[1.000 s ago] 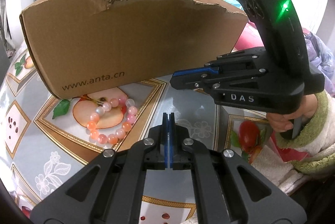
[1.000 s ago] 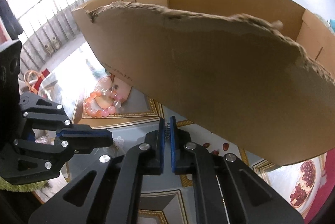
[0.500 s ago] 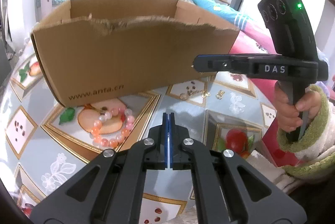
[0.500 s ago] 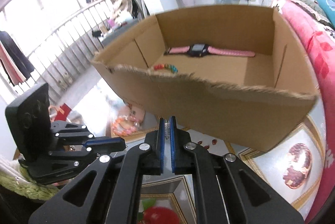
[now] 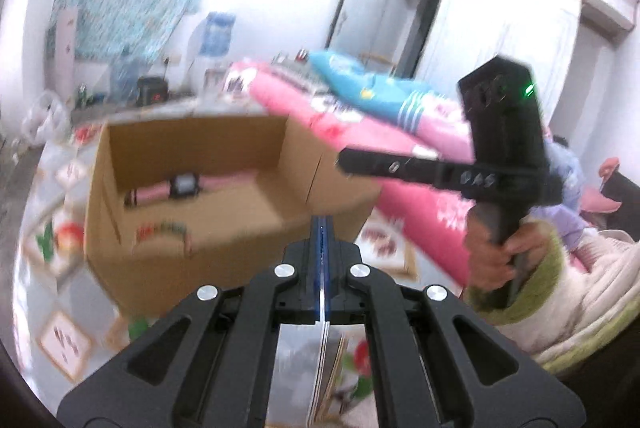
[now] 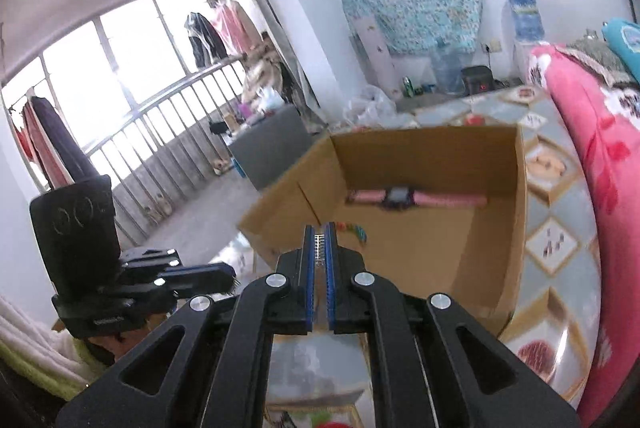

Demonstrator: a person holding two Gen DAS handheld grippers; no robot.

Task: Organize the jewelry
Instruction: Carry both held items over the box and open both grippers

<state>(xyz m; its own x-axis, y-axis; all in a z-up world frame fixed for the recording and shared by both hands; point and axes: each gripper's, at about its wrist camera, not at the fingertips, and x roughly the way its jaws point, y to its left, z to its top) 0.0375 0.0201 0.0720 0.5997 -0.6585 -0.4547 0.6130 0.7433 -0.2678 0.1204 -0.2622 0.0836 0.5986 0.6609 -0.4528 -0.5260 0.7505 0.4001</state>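
Observation:
An open cardboard box point(image 5: 224, 252) point(image 6: 508, 268) stands on the table. Inside it lie a pink-strapped watch point(image 5: 182, 186) point(image 6: 396, 197) along the far wall and a multicoloured bead bracelet point(image 5: 160, 230) point(image 6: 354, 229) nearer the front. My left gripper point(image 5: 322, 228) point(image 6: 230, 274) is shut and empty, raised above the box's near wall. My right gripper point(image 6: 319, 240) point(image 5: 346, 158) is shut, level with the box's right rim; a small silvery ribbed bit shows in its narrow slit and I cannot tell what it is. A hand point(image 5: 490, 252) holds the right gripper's handle.
The table point(image 5: 64, 340) point(image 6: 560, 248) has a glossy fruit-patterned cover. Folded pink and blue quilts point(image 5: 384, 132) point(image 6: 600, 156) lie right of the box. A water dispenser point(image 5: 216, 36) and clutter stand at the back wall; a balcony railing point(image 6: 168, 132) is on the left.
Both grippers have risen and tipped up, so the box's inside with the watch and bracelet now shows. The pink bead bracelet on the table has dropped out of view. Both stay shut.

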